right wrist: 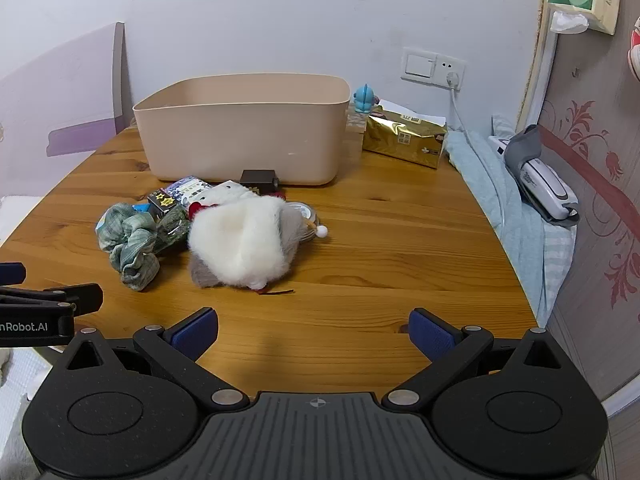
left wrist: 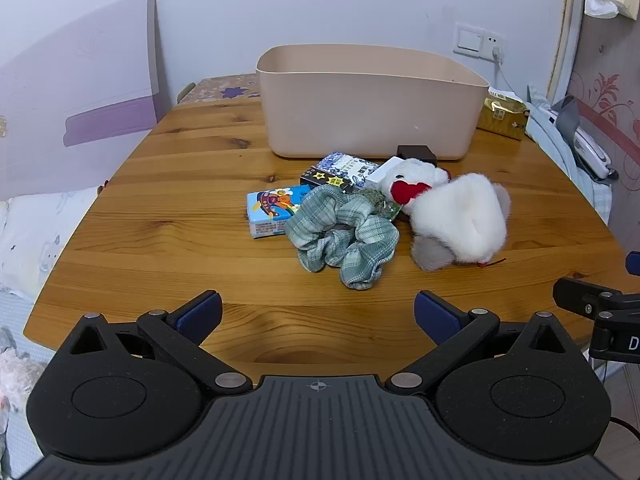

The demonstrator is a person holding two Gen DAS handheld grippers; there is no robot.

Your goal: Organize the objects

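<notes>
Wooden table (left wrist: 180,240) against white wall (left wrist: 320,0); both hand-held grippers wide open, empty.

A: Condition of the wall (right wrist: 260,20) behind the counter (right wrist: 380,272)?

B: Plain pale, evenly lit. A white switch-and-socket plate (right wrist: 434,69) is fixed to it, right of the counter, with a cable plugged in.

A: Right of the counter?

B: Light blue bedding (right wrist: 516,232) against a floral-patterned panel (right wrist: 592,184).

A: Left?

B: A lilac board (left wrist: 80,92) leaning.
</notes>
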